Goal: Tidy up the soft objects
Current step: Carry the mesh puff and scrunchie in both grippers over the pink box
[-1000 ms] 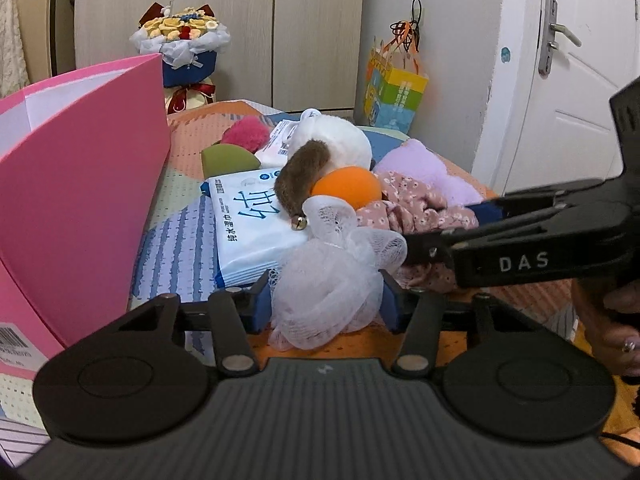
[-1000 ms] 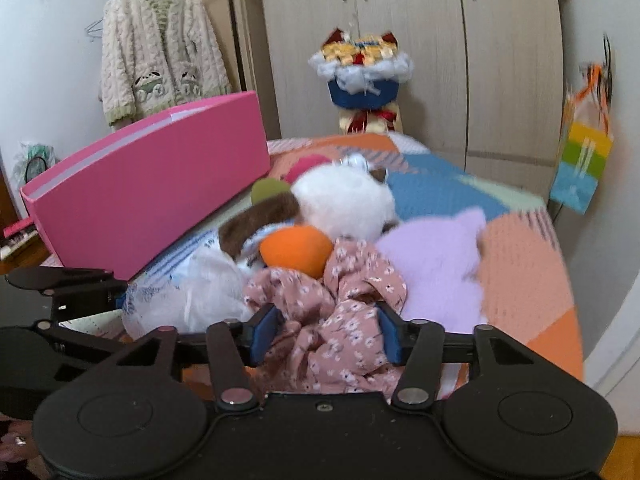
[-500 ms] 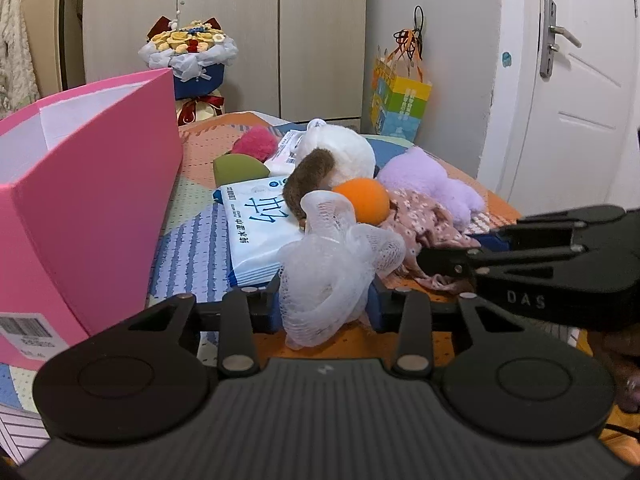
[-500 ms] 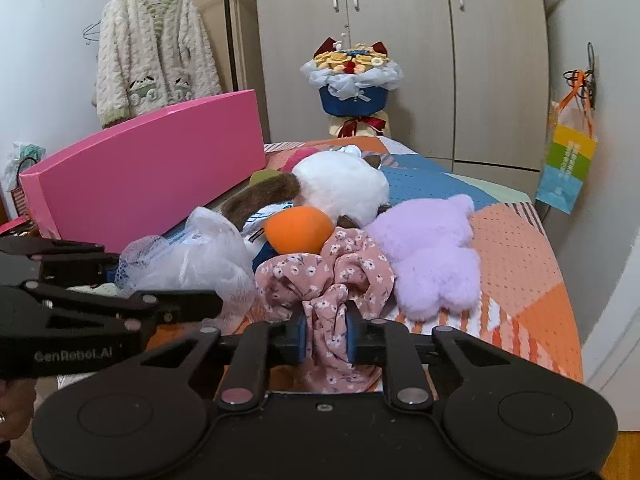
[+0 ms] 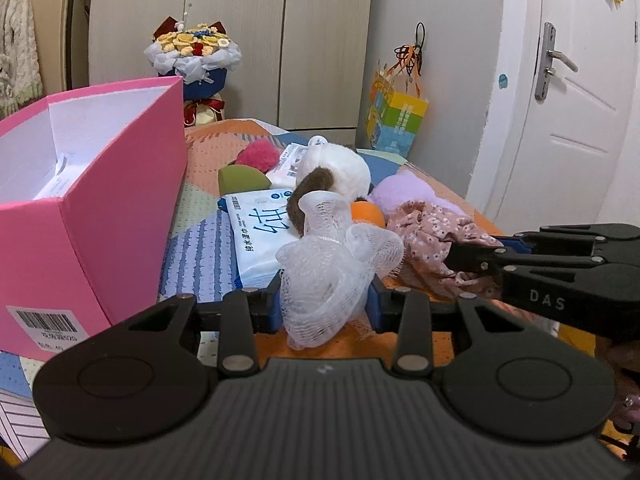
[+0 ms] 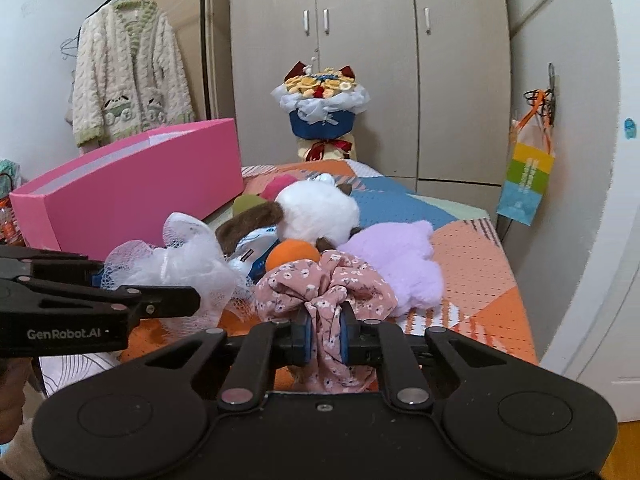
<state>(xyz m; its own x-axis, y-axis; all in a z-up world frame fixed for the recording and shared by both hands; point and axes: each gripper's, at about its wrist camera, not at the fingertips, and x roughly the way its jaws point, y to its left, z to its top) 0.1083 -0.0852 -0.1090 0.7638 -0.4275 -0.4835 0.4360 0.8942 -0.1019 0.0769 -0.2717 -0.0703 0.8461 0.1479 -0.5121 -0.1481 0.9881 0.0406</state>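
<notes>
My left gripper is shut on a white mesh bath puff, held above the bed; it also shows in the right wrist view. My right gripper is shut on a pink floral scrunchie, seen at the right in the left wrist view. An open pink box stands at the left, empty inside except for a paper slip. On the bed lie a white-and-brown plush, an orange ball, a lilac plush, a green sponge and a magenta fluffy item.
A wet-wipes pack lies on the patchwork bedspread. A flower bouquet stands by the wardrobe. A colourful paper bag hangs on the right wall. A door is at the right. A cardigan hangs at the left.
My right gripper closed on the scrunchie and raised it. My left gripper lifted the puff and drew back from the pile, so the box's open top now shows.
</notes>
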